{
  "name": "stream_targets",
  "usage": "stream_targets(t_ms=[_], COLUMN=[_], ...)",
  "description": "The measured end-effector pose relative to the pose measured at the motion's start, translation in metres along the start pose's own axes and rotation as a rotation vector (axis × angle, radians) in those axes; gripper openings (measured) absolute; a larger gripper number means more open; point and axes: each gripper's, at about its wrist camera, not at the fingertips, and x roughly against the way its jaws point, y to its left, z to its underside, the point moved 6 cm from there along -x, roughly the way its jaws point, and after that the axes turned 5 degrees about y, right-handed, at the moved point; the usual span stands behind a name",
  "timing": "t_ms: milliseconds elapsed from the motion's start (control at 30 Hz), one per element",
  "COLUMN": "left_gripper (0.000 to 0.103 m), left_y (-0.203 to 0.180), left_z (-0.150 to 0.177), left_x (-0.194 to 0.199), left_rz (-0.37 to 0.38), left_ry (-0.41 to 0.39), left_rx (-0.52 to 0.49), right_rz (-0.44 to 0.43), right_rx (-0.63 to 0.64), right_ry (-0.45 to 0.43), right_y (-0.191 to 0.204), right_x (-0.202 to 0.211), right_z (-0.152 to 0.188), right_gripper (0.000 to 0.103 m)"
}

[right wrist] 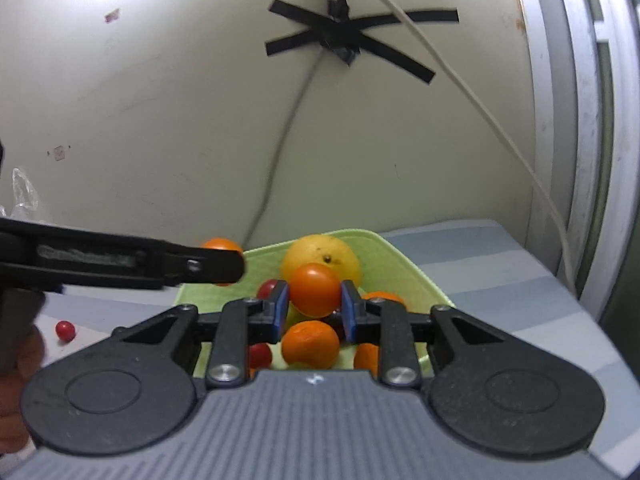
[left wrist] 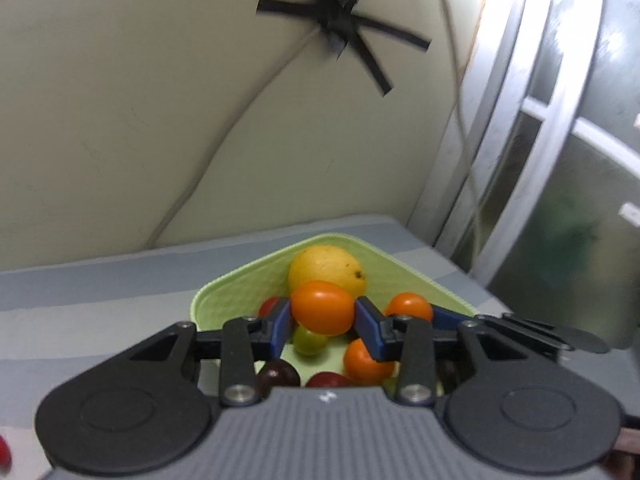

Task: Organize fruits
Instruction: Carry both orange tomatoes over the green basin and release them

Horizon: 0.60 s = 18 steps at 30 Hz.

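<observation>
The left tool [left wrist: 322, 314] is holding an orange tomato [left wrist: 322, 307] clamped between its blue pads [left wrist: 370, 326], above the light green tray [left wrist: 224, 292]. The right tool [right wrist: 314, 304] is likewise gripping a second orange tomato [right wrist: 314, 289] between its blue pads [right wrist: 280, 312], over the same tray [right wrist: 400, 264].

The tray is sitting on the grey striped worktop [left wrist: 100, 280], with one corner pointing toward the far wall. Inside it, a yellow lemon [left wrist: 326, 266] is lying at the far corner. In the left wrist view, an orange fruit [left wrist: 408, 306] is showing to the right of the clamped tomato, another orange one [left wrist: 366, 362] is lying nearer, a green fruit [left wrist: 308, 340] is sitting under the clamped tomato, and dark red fruits [left wrist: 278, 374] are lying at the near edge. A small red one [left wrist: 269, 306] is peeking out behind the left pad.

In the right wrist view, a mandarin-like orange fruit [right wrist: 310, 344] is resting in the tray under the tool, with a red cherry tomato [right wrist: 260, 354] just left of it; its peel is possibly dimpled, though blur is making that hard to judge. Another red cherry tomato [right wrist: 65, 331] is lying on the worktop [right wrist: 500, 280], well left of the tray. The left tool's black arm [right wrist: 120, 260] is crossing the left side of that view, with its tomato [right wrist: 222, 245] showing behind its tip.
</observation>
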Motion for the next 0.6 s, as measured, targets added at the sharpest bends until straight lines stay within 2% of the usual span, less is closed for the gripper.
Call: stream_targets(t_ms=[33, 67, 100, 133, 267, 400, 500, 600], left_gripper=[0.043, 0.05, 0.057, 0.059, 0.059, 0.059, 0.059, 0.059], left_y=[0.002, 0.003, 0.005, 0.007, 0.013, 0.033, 0.065, 0.108], left_z=[0.002, 0.003, 0.003, 0.003, -0.002, -0.001, 0.017, 0.05], left_x=[-0.005, -0.009, -0.01, -0.01, 0.014, 0.071, 0.115, 0.148], left_rz=[-0.01, -0.011, -0.007, -0.002, 0.013, 0.007, -0.053, -0.181], left_ry=[0.013, 0.011, 0.008, 0.006, -0.048, -0.159, -0.209, -0.214], left_rx=[0.008, 0.023, 0.038, 0.05, 0.079, 0.088, 0.095, 0.113], right_rz=[-0.008, -0.007, 0.008, 0.018, 0.009, 0.018, 0.001, -0.056], right_rx=[-0.008, -0.013, -0.012, -0.009, -0.042, -0.101, -0.138, -0.125], right_ry=[0.004, 0.005, -0.001, -0.015, -0.088, -0.178, -0.22, -0.241], right_y=[-0.001, -0.001, -0.002, -0.003, -0.008, -0.018, -0.02, -0.005], right_x=[-0.001, -0.001, -0.001, 0.002, 0.014, 0.033, 0.048, 0.061], right_z=[0.002, 0.002, 0.002, 0.001, -0.004, -0.008, -0.011, -0.014], right_gripper=[0.032, 0.044, 0.048, 0.049, 0.049, 0.049, 0.049, 0.049])
